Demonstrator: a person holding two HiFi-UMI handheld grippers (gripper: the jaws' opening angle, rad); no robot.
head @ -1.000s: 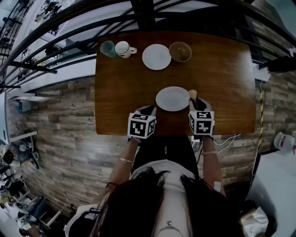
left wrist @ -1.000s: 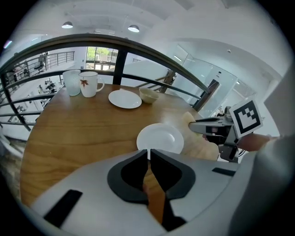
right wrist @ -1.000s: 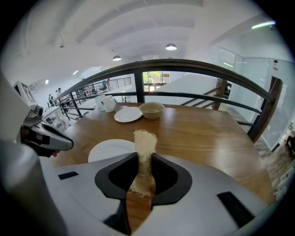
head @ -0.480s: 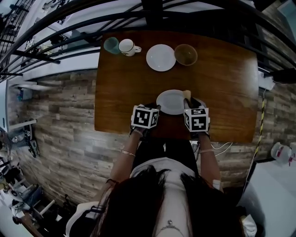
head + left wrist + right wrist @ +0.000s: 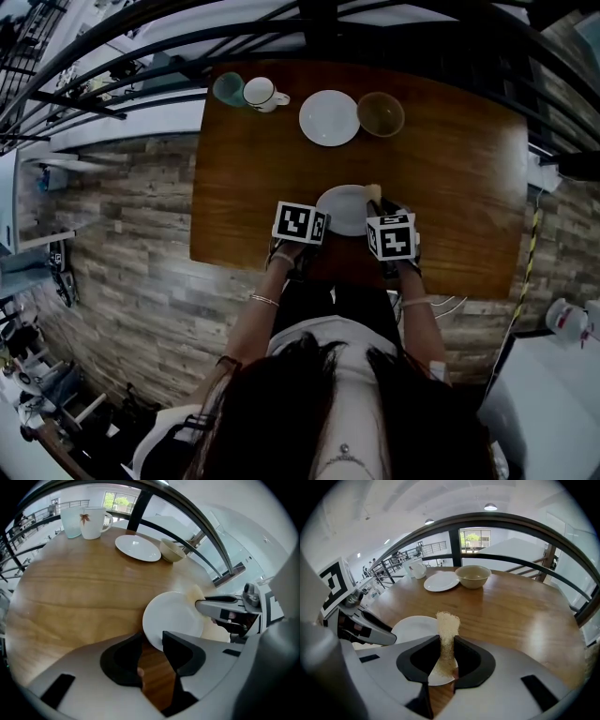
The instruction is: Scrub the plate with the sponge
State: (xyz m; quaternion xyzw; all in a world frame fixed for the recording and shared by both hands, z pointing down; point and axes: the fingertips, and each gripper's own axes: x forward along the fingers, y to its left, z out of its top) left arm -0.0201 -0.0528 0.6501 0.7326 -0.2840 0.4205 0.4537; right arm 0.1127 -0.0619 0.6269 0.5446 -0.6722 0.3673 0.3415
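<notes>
At the near edge of the wooden worktop (image 5: pixel 450 169), right in front of the person, a white plate (image 5: pixel 343 208) lies flat with a gripper on either side of it. The left gripper (image 5: pixel 151 640) points steeply down at the plate's left rim. Its jaws have just been opening and now stand spread, with the rim reaching into the mouth of the gap between them, and neither pad presses on it. The right gripper (image 5: pixel 446 641) is at the plate's right rim, its jaws pinching a tan, coarse-fibred sponge (image 5: pixel 447 626). The sponge stands upright between the pads, its frayed top sticking out past the tips. Seen from the head view, the sponge sits at the plate's right edge; whether it touches the plate cannot be told. At the far side of the worktop, well apart from the grippers, stand a pale green cup (image 5: pixel 226 89), a white mug (image 5: pixel 261 93) touching or just beside it, a second plate (image 5: pixel 329 117) and a beige bowl (image 5: pixel 380 113) just beside that plate. A black railing (image 5: pixel 497 521) curves beyond the far edge.
</notes>
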